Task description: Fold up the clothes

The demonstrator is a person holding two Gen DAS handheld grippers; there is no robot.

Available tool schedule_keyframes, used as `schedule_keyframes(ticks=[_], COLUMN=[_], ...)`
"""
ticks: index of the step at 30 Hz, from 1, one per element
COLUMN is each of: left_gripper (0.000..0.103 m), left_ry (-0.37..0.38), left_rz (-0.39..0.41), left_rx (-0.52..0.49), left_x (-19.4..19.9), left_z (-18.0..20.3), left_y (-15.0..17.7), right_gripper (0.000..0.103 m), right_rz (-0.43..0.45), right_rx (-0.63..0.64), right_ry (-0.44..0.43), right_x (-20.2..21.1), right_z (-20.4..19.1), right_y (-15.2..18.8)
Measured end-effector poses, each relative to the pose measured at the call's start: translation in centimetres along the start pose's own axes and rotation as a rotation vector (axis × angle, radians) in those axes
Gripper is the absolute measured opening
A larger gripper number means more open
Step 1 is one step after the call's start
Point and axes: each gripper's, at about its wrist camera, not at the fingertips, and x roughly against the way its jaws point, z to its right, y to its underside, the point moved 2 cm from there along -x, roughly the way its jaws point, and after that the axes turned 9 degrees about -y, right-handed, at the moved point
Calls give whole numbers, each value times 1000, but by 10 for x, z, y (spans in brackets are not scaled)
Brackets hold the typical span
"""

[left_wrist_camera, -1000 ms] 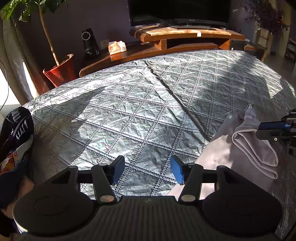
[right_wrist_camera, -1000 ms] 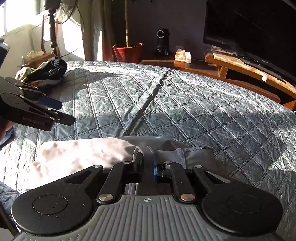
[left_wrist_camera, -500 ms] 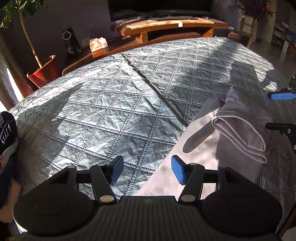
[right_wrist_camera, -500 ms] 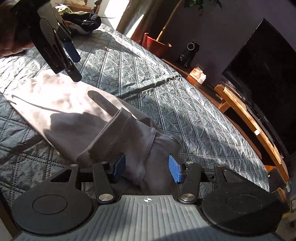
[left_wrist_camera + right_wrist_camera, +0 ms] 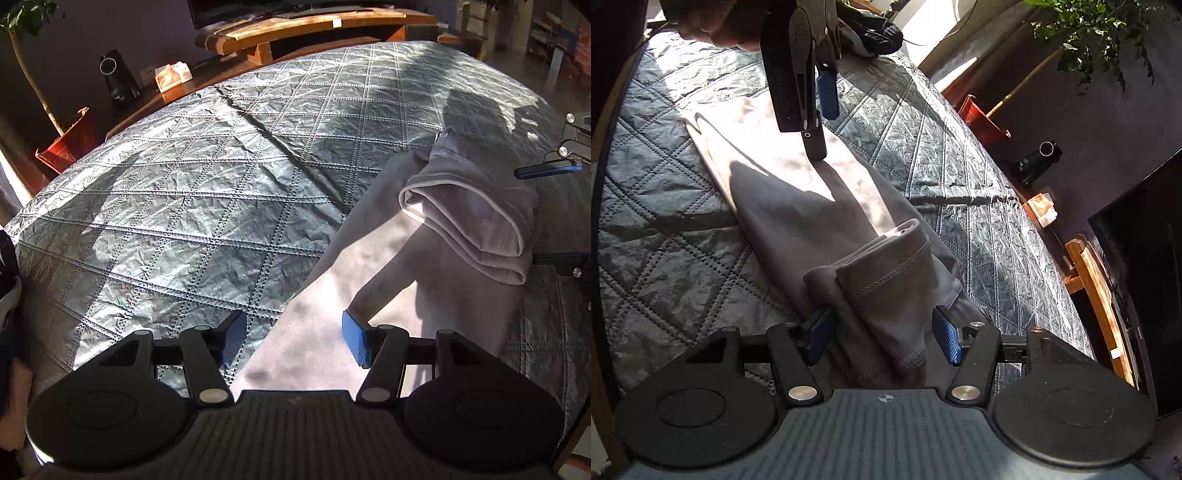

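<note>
A pale grey garment (image 5: pixel 399 258) lies as a long strip on the quilted grey bed cover (image 5: pixel 192 206), with one end folded back into a bunched flap (image 5: pixel 476 218). My left gripper (image 5: pixel 291 339) is open and empty, low over the strip's near end. My right gripper (image 5: pixel 881 334) is open, its pads either side of the bunched flap (image 5: pixel 886 284) without pinching it. The left gripper shows in the right wrist view (image 5: pixel 816 122), held by a hand over the strip's far end. The right gripper's fingers (image 5: pixel 546 170) show at the right edge of the left wrist view.
A wooden TV bench (image 5: pixel 314 33) with a dark screen (image 5: pixel 1145 266) stands past the bed's far side. A red plant pot (image 5: pixel 55 151), a black speaker (image 5: pixel 118 79) and a tissue box (image 5: pixel 173 75) are beside it. Dark clothes (image 5: pixel 871 33) lie at the bed's edge.
My right gripper opened and let go of the folded flap, which now rests on the strip. My left gripper moved right, from over the bare cover to over the garment's end.
</note>
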Motion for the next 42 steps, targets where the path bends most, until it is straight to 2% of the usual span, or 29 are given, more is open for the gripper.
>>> schedule_keyframes(ticks=[5, 13, 15, 17, 20, 22, 24, 27, 30, 32, 34, 37, 38, 42], left_gripper=[54, 57, 57, 58, 58, 59, 60, 61, 62, 62, 62, 61, 61, 62], left_ry=[2, 0, 0, -1, -2, -2, -3, -4, -4, 0, 1, 0, -3, -36], left_rz=[-2, -2, -2, -2, -1, 0, 1, 1, 1, -3, -7, 2, 9, 21], left_rx=[-4, -8, -7, -9, -13, -13, -13, -14, -13, -13, -10, 24, 34, 102], left_x=[0, -1, -1, -1, -1, -1, -1, -1, -1, -1, -1, 3, 4, 7], left_z=[2, 3, 3, 4, 4, 4, 4, 4, 4, 3, 0, -10, -14, -35], left_y=[1, 1, 1, 1, 1, 1, 2, 2, 2, 2, 1, -3, -4, -10], right_gripper=[64, 63, 56, 28, 19, 18, 18, 18, 18, 25, 30, 38, 45, 46], right_rz=[25, 12, -2, 2, 10, 41, 88, 129, 107, 64, 64, 124, 141, 209], right_rx=[-119, 39, 35, -22, -113, -155, -180, -120, -41, -60, -102, -217, -273, -506], right_ry=[3, -22, -30, -29, -26, -15, -1, -8, -38, -72, -77, -114, -120, -136], right_x=[3, -8, -12, -12, -11, -6, 2, 6, -5, -15, -14, 0, 1, 2], right_z=[9, -17, -18, -13, -6, -2, -2, -15, -33, -36, -33, -21, -15, 9], right_y=[-2, -11, -15, -17, -20, -24, -31, -39, -35, -28, -27, -32, -32, -33])
